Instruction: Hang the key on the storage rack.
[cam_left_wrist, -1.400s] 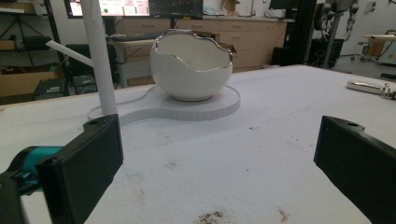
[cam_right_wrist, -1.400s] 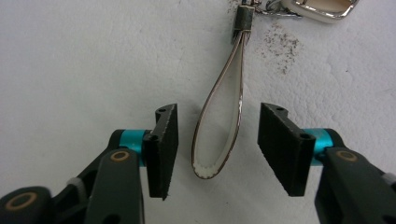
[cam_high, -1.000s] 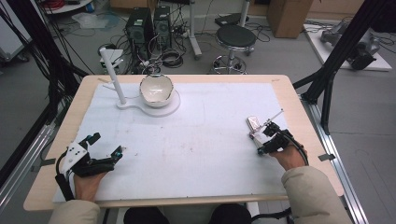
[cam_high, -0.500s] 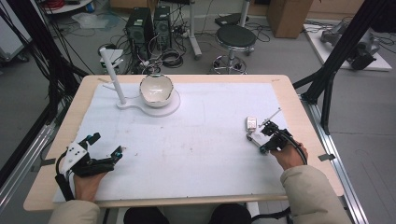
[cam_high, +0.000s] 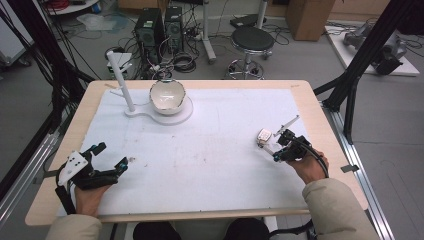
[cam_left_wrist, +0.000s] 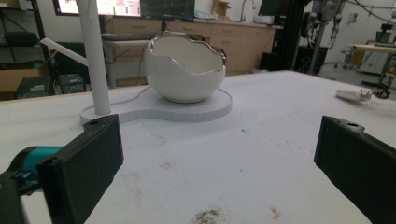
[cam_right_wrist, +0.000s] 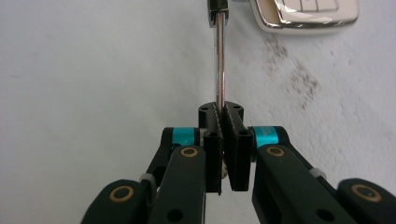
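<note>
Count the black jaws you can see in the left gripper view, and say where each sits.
2. One jaw stands at the lower left, the other at the lower right, wide apart, with the white bowl on its stand beyond them.

Spoon bowl (cam_right_wrist: 306, 13) cut off by top edge in right gripper view; handle end buried between closed right tongs (cam_right_wrist: 223, 112); in left gripper view, stand post (cam_left_wrist: 94, 56) clipped at top, small metal item (cam_left_wrist: 355, 95) far right on bench too blurred to identify; left tongs (cam_left_wrist: 219, 154) clipped at bottom.

Left hand-held gripper (cam_high: 111, 157) agape, right hand-held gripper (cam_high: 274, 150) clamped.
</note>
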